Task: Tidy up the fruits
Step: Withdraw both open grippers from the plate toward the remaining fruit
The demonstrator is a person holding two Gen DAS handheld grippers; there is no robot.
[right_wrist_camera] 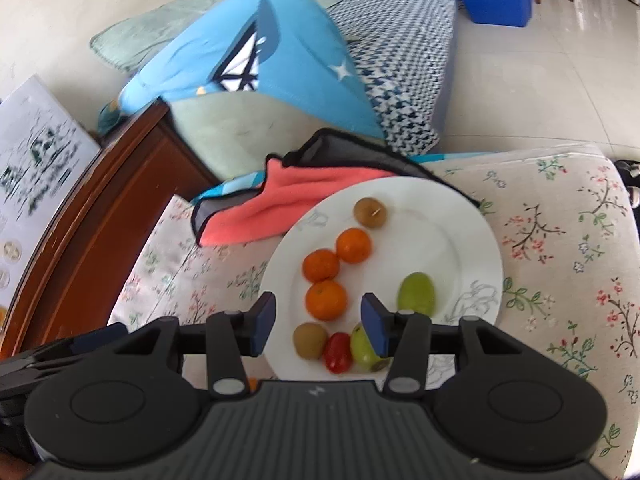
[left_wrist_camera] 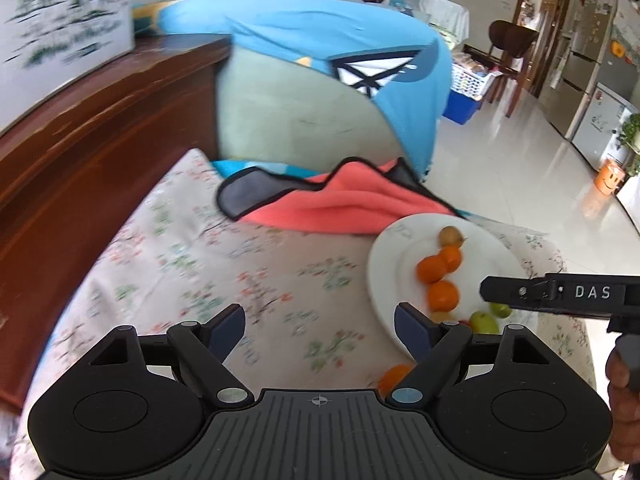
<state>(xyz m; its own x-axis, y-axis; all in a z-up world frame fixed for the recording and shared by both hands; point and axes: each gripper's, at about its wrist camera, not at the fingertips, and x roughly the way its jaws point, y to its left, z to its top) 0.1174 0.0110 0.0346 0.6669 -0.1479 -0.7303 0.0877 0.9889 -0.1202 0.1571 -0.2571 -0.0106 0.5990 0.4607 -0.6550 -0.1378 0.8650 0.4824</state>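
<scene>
A white plate (right_wrist_camera: 440, 240) lies on a floral cushion and bears three oranges (right_wrist_camera: 326, 300), two brown kiwis (right_wrist_camera: 370, 212), a red tomato (right_wrist_camera: 338, 352) and two green fruits (right_wrist_camera: 416, 294). My right gripper (right_wrist_camera: 319, 324) hovers open over the plate's near edge with nothing between its pads; one green fruit is partly hidden behind its right finger. In the left wrist view the plate (left_wrist_camera: 388, 264) is at the right. My left gripper (left_wrist_camera: 320, 328) stands wide open and empty over the cushion to the plate's left. A loose orange (left_wrist_camera: 394, 378) lies off the plate, half hidden behind my left gripper's linkage.
A coral cloth with a dark border (right_wrist_camera: 280, 204) lies behind the plate, touching its far rim. A blue and green cushion (left_wrist_camera: 304, 92) stands beyond it. A dark wooden frame (left_wrist_camera: 80, 168) runs along the left. The floral cushion (right_wrist_camera: 560, 260) drops to a tiled floor (left_wrist_camera: 520, 168) on the right.
</scene>
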